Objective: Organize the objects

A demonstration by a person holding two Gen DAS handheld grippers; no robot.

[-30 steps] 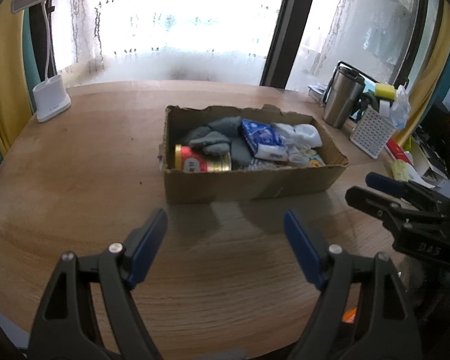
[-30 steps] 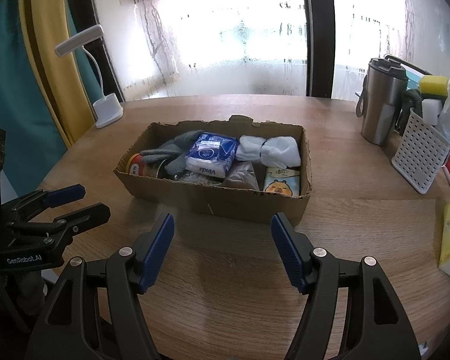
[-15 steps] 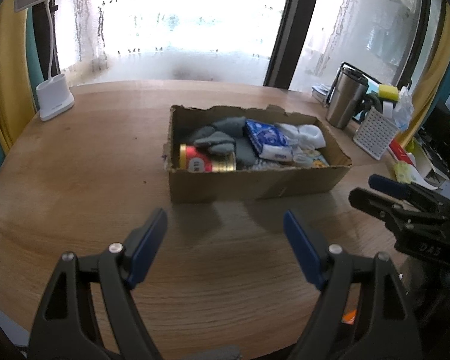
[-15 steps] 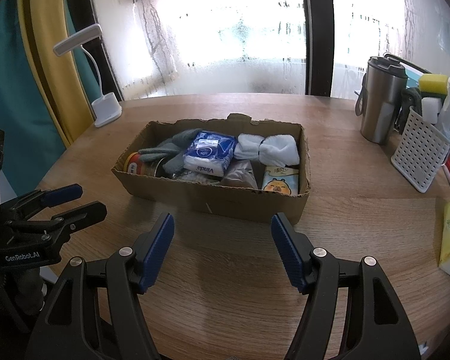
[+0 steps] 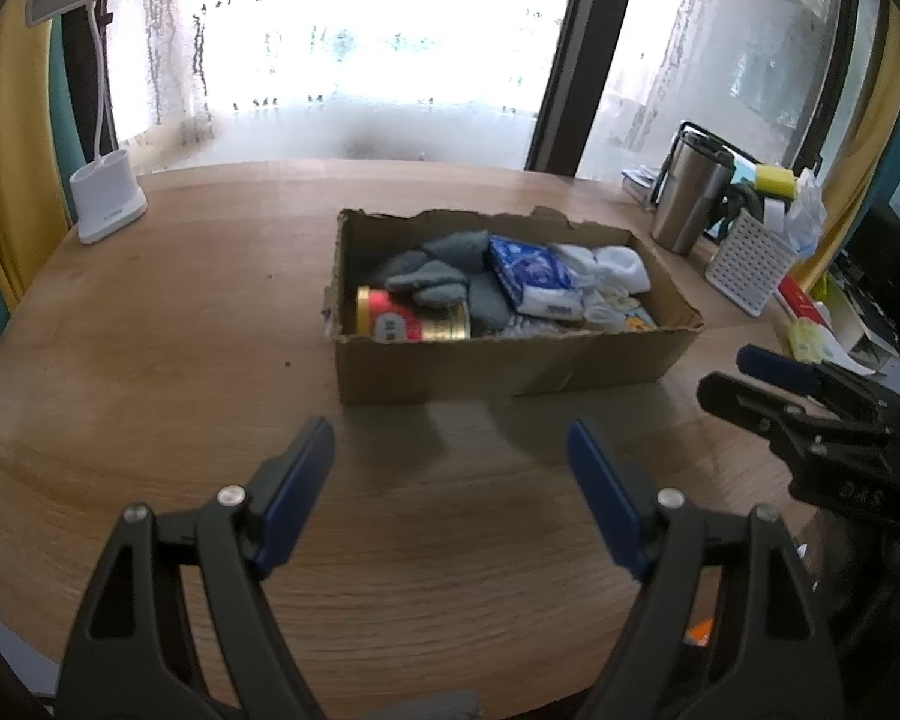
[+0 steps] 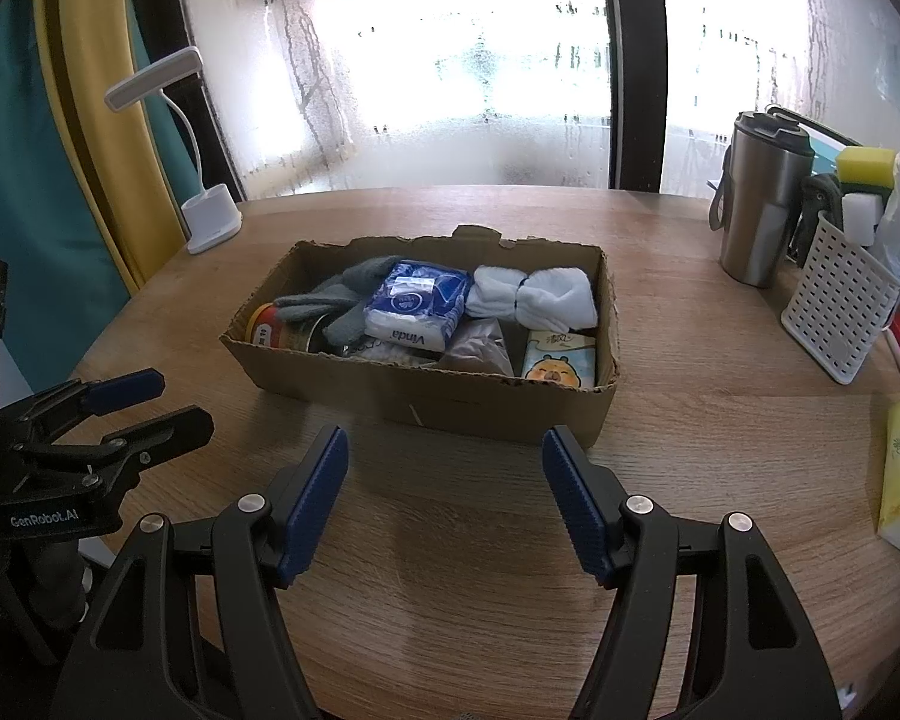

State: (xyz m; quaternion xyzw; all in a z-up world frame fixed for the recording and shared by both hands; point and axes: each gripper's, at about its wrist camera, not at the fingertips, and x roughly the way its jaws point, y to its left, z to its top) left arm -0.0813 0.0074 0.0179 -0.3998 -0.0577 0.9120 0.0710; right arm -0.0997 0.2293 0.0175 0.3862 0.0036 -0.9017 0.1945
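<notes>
Cardboard box (image 6: 444, 402): it sits mid-desk, ahead of both your claws, torn along its rim.
Box contents: a red-and-gold can (image 5: 411, 321) at the left end, grey gloves (image 6: 345, 297) partly over it, a blue Vinda tissue pack (image 6: 417, 309), white socks (image 6: 534, 300) and a small cartoon tissue pack (image 6: 558, 360) at the right end.
Left claw (image 5: 450, 456): your jaws stand wide, holding nothing, above bare desk (image 5: 150, 330) short of the box.
Right claw (image 6: 444, 468): wide too, empty, near the box's front wall but not touching.
Desk edges: white lamp (image 6: 210, 222) far left; steel tumbler (image 6: 759, 204) and white basket (image 6: 840, 306) at right.
</notes>
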